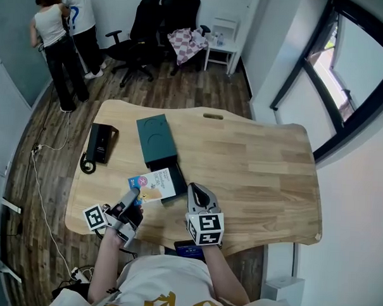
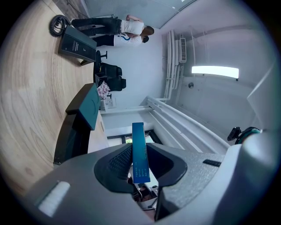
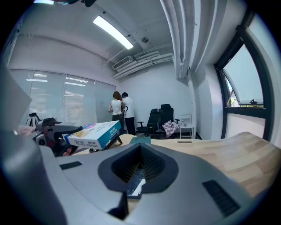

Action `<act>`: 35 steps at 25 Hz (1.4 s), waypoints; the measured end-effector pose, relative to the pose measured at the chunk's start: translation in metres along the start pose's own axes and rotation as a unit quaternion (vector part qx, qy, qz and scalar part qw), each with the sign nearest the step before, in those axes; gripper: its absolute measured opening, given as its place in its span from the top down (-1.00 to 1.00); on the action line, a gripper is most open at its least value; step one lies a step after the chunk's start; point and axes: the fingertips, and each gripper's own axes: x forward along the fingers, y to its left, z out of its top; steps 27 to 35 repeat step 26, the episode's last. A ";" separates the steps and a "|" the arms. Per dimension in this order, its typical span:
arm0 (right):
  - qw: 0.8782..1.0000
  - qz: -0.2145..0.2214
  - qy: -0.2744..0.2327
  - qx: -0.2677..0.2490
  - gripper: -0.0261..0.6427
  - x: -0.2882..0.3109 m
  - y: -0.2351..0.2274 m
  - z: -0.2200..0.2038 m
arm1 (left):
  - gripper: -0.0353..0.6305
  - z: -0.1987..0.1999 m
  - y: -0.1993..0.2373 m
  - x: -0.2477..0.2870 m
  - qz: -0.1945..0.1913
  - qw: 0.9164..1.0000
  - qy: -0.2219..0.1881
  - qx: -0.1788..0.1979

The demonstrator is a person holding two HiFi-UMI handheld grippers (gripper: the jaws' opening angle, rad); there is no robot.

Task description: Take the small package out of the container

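Left claw: The left claw (image 2: 139, 169) is clamped on the small package (image 2: 139, 151), taking its thin blue edge between the jaws, on the person's side of the container (image 1: 155, 140).

Right claw: The right claw (image 1: 199, 194) has its jaws drawn together with nothing gripped. It rests low over the table (image 1: 260, 165), just right of the container's near end.

Small package: A white and blue carton is held tilted in the air above the near end of the container. From the right gripper view it rides well above the table top.

Container: The dark green box lies flat on the table. Its lid is toward the far side and its darker inner tray shows at the near end, partly under the raised package.

Step in hand: This looks like the lift-out, and the package appears clear of the tray, so the task seems nearly done.

Next move: The left claw likely needs to carry the package sideways off the container and set it flat on bare wood before the jaws part. The carton is pinched by one edge, so it may swing or slip, and a level, unhurried carry would suit. The right claw could steady the container if it shifts.

Left of the container: A black device (image 1: 101, 143) with a coiled cord sits on the table.

Beyond the container: Two people (image 1: 64, 29) stand past the far edge of the table, near some black office chairs (image 1: 153, 24).
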 end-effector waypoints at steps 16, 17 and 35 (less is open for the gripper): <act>1.000 -0.005 0.009 0.003 0.91 -0.007 -0.011 -0.007 | 0.61 -0.005 0.002 0.010 0.009 1.000 0.013 0.011; 1.000 -0.005 0.009 0.004 0.91 -0.007 -0.012 -0.007 | 0.61 -0.005 0.003 0.011 0.012 1.000 0.014 0.014; 1.000 -0.006 0.023 0.007 0.91 -0.001 -0.030 -0.021 | 0.61 -0.005 0.015 0.020 0.024 1.000 0.012 0.011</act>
